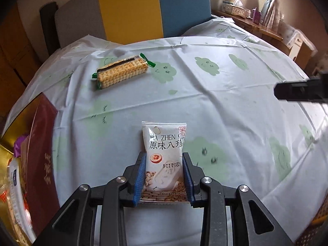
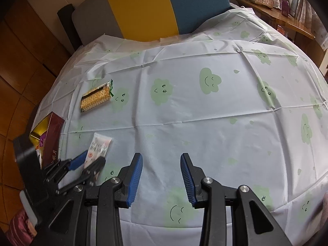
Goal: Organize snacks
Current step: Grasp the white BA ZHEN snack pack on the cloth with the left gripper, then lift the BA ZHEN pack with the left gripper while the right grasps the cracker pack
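Snack pouch [image 1: 164, 160] between cracker pack [image 1: 122, 72], box [image 1: 44, 164]

My left gripper [image 1: 164, 176] has matt black plastic arms, ribbed blue pads and bright metal pivot pins; it pinches a glossy white foil-like snack pouch [image 1: 164, 153]. My right gripper [image 2: 161, 179] looks the same. The tablecloth [image 2: 205, 127] is thin, creased plastic with a faint sheen. The cracker pack [image 1: 123, 71] near its far left corner wears clear shiny film. At the left edge, the box [image 2: 53, 137] looks like maroon card with a gold metallic lining.
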Demonstrator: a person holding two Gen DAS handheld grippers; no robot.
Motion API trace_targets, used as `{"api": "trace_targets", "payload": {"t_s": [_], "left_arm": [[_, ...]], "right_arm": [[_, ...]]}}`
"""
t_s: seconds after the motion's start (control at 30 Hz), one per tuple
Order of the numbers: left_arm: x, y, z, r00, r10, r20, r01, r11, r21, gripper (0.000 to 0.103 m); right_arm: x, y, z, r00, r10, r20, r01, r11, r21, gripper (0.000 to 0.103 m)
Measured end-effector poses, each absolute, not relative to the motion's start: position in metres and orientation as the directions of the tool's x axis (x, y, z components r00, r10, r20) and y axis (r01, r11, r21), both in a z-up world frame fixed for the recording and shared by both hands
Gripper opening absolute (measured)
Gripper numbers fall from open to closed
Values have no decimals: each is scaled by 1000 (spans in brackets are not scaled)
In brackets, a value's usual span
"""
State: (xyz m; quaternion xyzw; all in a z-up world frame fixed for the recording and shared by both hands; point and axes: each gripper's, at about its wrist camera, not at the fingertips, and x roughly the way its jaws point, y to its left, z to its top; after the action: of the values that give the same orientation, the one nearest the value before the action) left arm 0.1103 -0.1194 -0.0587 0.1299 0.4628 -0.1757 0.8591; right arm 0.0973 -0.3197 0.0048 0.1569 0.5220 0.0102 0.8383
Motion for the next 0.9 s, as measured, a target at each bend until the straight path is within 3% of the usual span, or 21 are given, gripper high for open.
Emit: {"api": "trace_targets", "payload": {"t_s": [0.2, 0.37, 0.67, 0.87, 0.9], "left_arm": [[89, -92, -62, 560, -197, -805, 393, 918, 49, 41], [82, -95, -67, 619, -202, -759, 403, 911, 87, 42], [81, -85, -68, 630, -255, -734, 402, 915, 27, 41], [81, -81, -68, 624, -287, -727, 403, 915, -15, 40], [82, -80, -68, 623, -290, -726, 403, 915, -20, 40]], "right_arm": [[97, -318, -2, 435, 161, -886, 146, 958, 246, 39], [98, -315, -10, 407, 139, -903, 137, 968, 210, 39], [101, -297, -14, 379, 171, -910, 56, 977, 207, 39], [134, -247, 7, 356, 249, -901, -182, 964, 195, 39], [143, -236, 10, 354, 272, -895, -241, 951, 194, 43]]}}
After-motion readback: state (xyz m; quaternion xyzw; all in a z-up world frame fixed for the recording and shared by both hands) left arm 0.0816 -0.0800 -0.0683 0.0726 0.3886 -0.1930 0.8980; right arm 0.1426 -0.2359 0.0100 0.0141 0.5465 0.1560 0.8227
